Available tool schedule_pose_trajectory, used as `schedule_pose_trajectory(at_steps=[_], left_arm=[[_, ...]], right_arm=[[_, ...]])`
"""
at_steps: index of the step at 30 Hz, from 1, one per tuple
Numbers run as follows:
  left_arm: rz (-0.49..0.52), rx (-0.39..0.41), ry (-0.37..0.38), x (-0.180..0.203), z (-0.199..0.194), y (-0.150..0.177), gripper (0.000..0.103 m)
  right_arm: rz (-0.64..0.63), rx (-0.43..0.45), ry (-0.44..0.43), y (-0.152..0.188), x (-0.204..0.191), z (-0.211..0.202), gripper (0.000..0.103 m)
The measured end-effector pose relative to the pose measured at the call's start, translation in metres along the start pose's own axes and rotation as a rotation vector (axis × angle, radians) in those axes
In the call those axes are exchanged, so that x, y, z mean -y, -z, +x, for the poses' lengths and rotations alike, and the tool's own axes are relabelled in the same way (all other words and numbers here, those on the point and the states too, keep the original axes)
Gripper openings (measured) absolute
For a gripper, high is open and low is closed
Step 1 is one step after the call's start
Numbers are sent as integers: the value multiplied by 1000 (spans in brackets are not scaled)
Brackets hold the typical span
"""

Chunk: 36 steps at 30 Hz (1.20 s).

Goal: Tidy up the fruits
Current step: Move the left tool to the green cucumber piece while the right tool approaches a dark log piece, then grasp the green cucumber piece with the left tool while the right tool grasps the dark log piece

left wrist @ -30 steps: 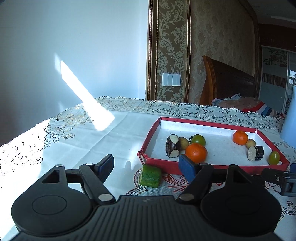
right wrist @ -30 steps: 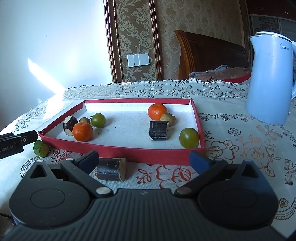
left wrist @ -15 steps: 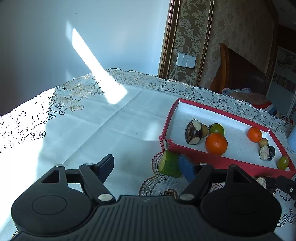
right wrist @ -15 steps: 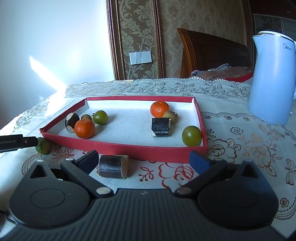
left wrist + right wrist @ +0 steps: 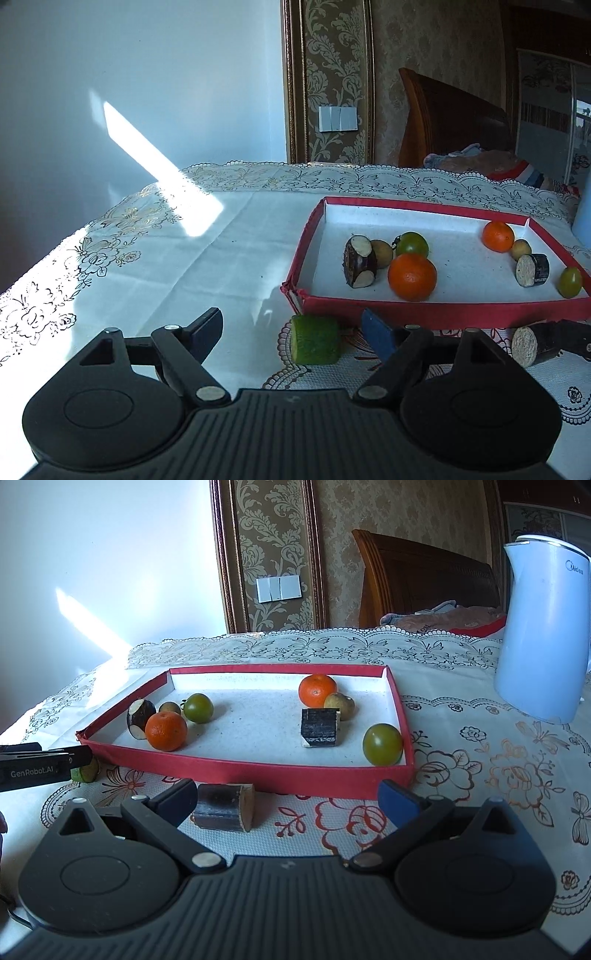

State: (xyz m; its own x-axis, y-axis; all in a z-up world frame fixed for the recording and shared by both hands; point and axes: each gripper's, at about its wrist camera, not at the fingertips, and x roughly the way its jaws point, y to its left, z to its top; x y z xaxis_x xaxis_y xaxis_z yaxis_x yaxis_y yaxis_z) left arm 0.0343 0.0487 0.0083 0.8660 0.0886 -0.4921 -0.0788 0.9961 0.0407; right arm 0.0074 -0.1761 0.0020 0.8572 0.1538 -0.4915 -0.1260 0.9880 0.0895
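Left wrist view: the cucumber piece (image 5: 315, 344) lies on the tablecloth (image 5: 155, 266) between the jaws of the left gripper (image 5: 291, 328), nearer the right pad, ungripped; the jaws are opening. The red tray (image 5: 436, 313) stands just beyond. The right gripper (image 5: 295, 801) is spread, with the cane piece (image 5: 223, 812) beside its left pad, unclamped.

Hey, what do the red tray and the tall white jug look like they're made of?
Red tray: likely cardboard wrapped in red paper or cloth, matte; its near left corner looks creased and split, and the white floor looks grainy.
White jug: probably smooth plastic with a soft sheen and a printed logo; it looks like an electric kettle, though metal under paint can't be ruled out.
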Motion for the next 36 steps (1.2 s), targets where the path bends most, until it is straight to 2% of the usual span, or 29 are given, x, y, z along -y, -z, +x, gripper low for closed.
schedule_pose_trajectory(at_steps=[5, 14, 16, 19, 20, 21, 23, 25, 27, 29, 30, 33, 36], left_arm=[[56, -7, -40, 10, 4, 2, 82], [3, -76, -29, 1, 16, 1, 82], [-10, -86, -27, -2, 17, 2, 75], [-19, -105, -17, -3, 21, 1, 72], [-18, -111, -15, -3, 23, 1, 69], [-14, -122, -14, -2, 25, 1, 61], [-6, -125, -20, -1, 27, 0, 58], [3, -119, -6, 1, 26, 0, 46], [21, -113, -3, 5, 25, 1, 41], [35, -107, 0, 8, 24, 2, 35], [36, -106, 8, 8, 23, 2, 31], [30, -103, 17, 8, 21, 2, 27], [23, -98, 13, 7, 20, 3, 27]], right_arm=[[-2, -1, 0, 0, 0, 0, 103], [-3, -2, 2, -1, 0, 0, 103], [-2, -3, 2, -1, 0, 1, 103], [1, -8, 1, 0, 0, 1, 103], [2, -9, 1, 0, 1, 2, 103], [3, -9, 2, 0, 1, 2, 103], [3, -8, 2, 0, 1, 2, 103], [4, -4, 6, 0, 1, 1, 103], [5, 6, 14, 0, 1, -1, 103], [3, 19, 17, 0, 1, -3, 98], [0, 23, 20, 0, 0, -4, 92], [-7, 28, 21, -1, -1, -5, 90], [-1, 22, 18, -1, -1, -5, 90]])
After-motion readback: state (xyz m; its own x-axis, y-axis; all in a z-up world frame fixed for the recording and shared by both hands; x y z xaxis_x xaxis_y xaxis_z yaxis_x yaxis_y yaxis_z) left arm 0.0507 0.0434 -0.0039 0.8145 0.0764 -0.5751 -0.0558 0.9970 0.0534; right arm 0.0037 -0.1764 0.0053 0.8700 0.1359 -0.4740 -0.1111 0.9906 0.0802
